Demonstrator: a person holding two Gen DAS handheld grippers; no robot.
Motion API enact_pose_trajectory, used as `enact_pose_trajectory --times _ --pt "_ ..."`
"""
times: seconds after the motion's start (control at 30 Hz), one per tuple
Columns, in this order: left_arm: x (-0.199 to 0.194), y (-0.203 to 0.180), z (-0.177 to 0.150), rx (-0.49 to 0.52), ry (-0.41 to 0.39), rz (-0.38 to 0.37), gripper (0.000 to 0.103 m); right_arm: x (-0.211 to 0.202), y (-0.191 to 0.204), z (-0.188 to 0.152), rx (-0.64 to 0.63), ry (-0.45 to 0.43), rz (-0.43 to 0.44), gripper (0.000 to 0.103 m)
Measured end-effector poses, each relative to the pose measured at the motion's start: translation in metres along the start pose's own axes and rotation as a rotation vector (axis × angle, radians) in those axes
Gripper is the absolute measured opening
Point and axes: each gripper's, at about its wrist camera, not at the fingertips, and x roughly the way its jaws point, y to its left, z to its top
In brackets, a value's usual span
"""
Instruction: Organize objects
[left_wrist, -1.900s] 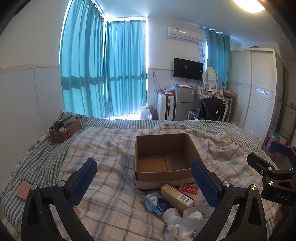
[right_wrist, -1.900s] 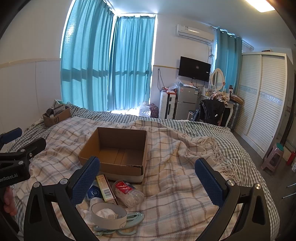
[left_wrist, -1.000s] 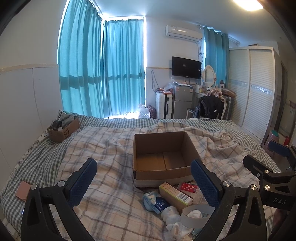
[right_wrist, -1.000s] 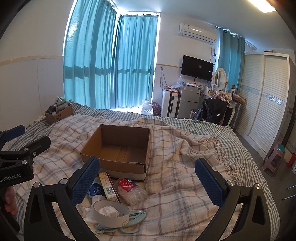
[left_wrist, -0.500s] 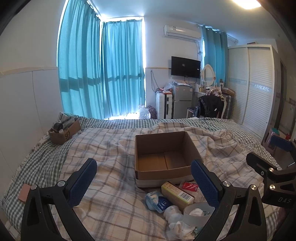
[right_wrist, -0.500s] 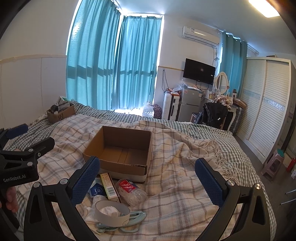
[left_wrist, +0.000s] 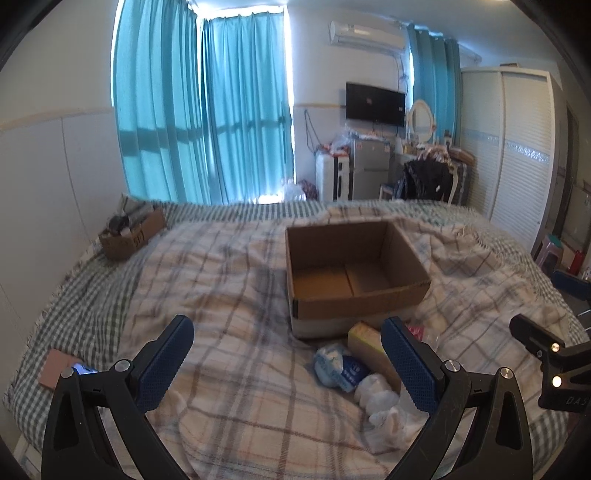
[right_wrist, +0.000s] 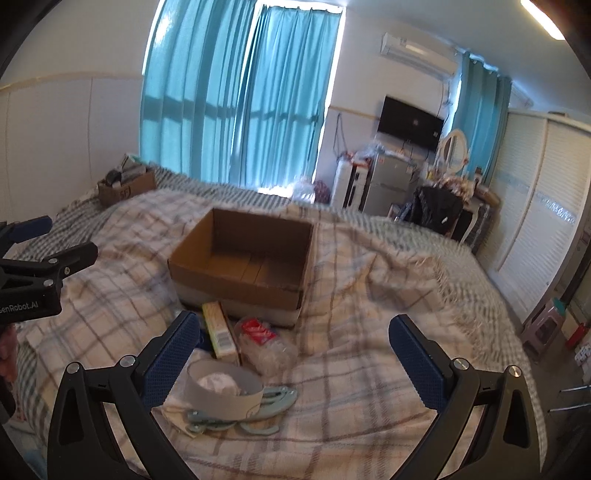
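Observation:
An empty open cardboard box (left_wrist: 354, 273) (right_wrist: 243, 258) sits on the plaid blanket in the middle of the bed. In front of it lies a small heap: a yellow carton (right_wrist: 219, 330) (left_wrist: 369, 345), a crushed plastic bottle with a red label (right_wrist: 264, 341), a blue and white packet (left_wrist: 338, 367), white crumpled wrappers (left_wrist: 380, 397), a white paper ring (right_wrist: 221, 389) and pale green plastic pieces (right_wrist: 273, 400). My left gripper (left_wrist: 286, 360) is open and empty, above the blanket left of the heap. My right gripper (right_wrist: 295, 352) is open and empty, above the heap's right side.
A small cardboard box of odds and ends (left_wrist: 129, 234) stands at the bed's far left corner. A pink card (left_wrist: 59, 371) lies near the left edge. Beyond the bed are a fridge (left_wrist: 369, 171), a chair with a black jacket (left_wrist: 424, 181) and a white wardrobe (left_wrist: 517, 158).
Both grippers have come lower and closer over the bed, so the box and heap look larger. Both stay open and empty. The objects have not moved.

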Motion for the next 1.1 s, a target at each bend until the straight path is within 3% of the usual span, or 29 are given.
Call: enact_pose_trajectory --times 0.27,0.33,0.37,0.43,0.57,0.73,0.83,0.9,1.0,1.03,1.07,1.1 --pt "0.040 -0.011 -0.031 0.015 0.140 -0.012 0.103 0.070 0.035 -0.043 -0.029 0.291 0.184 0.103" --pt "0.046 -0.012 -0.037 0.017 0.160 -0.026 0.103 0.083 0.041 -0.049 -0.018 0.319 0.215 0.102" --pt "0.047 -0.013 -0.038 0.021 0.168 -0.025 0.103 0.090 0.045 -0.053 -0.019 0.335 0.219 0.100" --pt "0.050 -0.013 -0.040 0.025 0.180 -0.018 0.103 0.100 0.047 -0.058 -0.033 0.365 0.207 0.083" --pt "0.053 -0.020 -0.042 0.026 0.195 -0.034 0.103 0.084 0.036 -0.056 -0.025 0.310 0.217 0.083" --pt "0.048 -0.046 -0.047 0.081 0.209 -0.079 0.103 0.056 0.005 -0.033 -0.030 0.213 0.088 0.083" --pt "0.051 -0.069 -0.057 0.138 0.245 -0.108 0.101 0.044 -0.018 -0.027 0.033 0.181 0.076 0.083" --pt "0.057 -0.084 -0.067 0.174 0.285 -0.138 0.095 0.040 -0.027 -0.029 0.052 0.166 0.075 0.083" --pt "0.069 -0.104 -0.079 0.216 0.357 -0.170 0.066 0.042 -0.032 -0.036 0.075 0.163 0.104 0.083" --pt "0.069 -0.110 -0.082 0.233 0.371 -0.207 0.049 0.043 -0.033 -0.037 0.078 0.166 0.110 0.083" --pt "0.069 -0.112 -0.083 0.239 0.383 -0.235 0.022 0.044 -0.034 -0.039 0.078 0.169 0.117 0.083" --pt "0.069 -0.113 -0.082 0.230 0.399 -0.265 0.017 0.043 -0.035 -0.039 0.076 0.169 0.120 0.083"
